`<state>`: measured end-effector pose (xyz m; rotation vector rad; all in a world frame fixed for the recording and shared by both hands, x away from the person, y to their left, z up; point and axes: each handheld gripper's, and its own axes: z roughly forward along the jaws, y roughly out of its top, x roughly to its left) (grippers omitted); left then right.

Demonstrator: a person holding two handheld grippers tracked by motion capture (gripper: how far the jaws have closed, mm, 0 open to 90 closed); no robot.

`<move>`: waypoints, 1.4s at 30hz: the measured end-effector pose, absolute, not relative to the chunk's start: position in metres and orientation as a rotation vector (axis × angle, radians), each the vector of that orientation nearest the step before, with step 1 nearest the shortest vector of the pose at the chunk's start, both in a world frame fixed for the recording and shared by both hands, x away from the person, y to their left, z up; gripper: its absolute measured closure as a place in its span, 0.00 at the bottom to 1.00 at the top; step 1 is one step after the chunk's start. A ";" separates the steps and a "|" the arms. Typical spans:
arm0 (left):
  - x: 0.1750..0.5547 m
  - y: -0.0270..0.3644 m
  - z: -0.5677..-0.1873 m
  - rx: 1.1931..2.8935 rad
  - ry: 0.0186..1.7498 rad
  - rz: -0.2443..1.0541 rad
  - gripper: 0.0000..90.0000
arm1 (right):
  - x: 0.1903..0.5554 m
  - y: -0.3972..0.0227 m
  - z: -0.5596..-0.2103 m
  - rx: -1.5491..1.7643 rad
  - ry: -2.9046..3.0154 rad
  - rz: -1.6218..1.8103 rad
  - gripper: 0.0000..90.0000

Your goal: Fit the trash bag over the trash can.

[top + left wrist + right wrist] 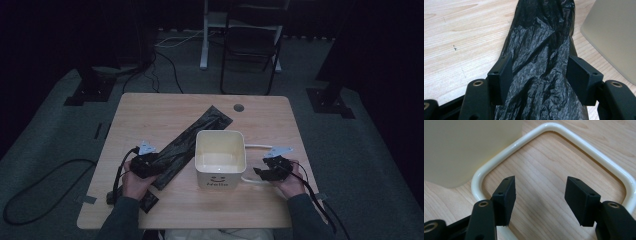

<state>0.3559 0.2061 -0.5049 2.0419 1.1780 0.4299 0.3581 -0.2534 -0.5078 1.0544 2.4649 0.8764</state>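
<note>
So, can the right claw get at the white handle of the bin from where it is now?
Probably yes. The right claw is open just above the handle, which lies flat on the table beside the bin; nothing is between them.

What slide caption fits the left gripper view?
Left gripper open astride the crumpled black plastic bag on the wooden table, white bin alongside.

Rig look: 2 black handheld grippers, dark sleeves

Left gripper (pixel 146 164) and right gripper (pixel 272 169): black bodies, grey 3-cornered top plates, black trailing cables. Jaws are flat black rectangular pads with 2 small screw holes each, brass-ringed pivots on the arms.
</note>
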 end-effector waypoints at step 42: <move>0.396 0.139 -0.517 2.135 1.159 0.388 0.30 | 0.358 -0.261 -0.512 1.076 2.473 0.867 0.46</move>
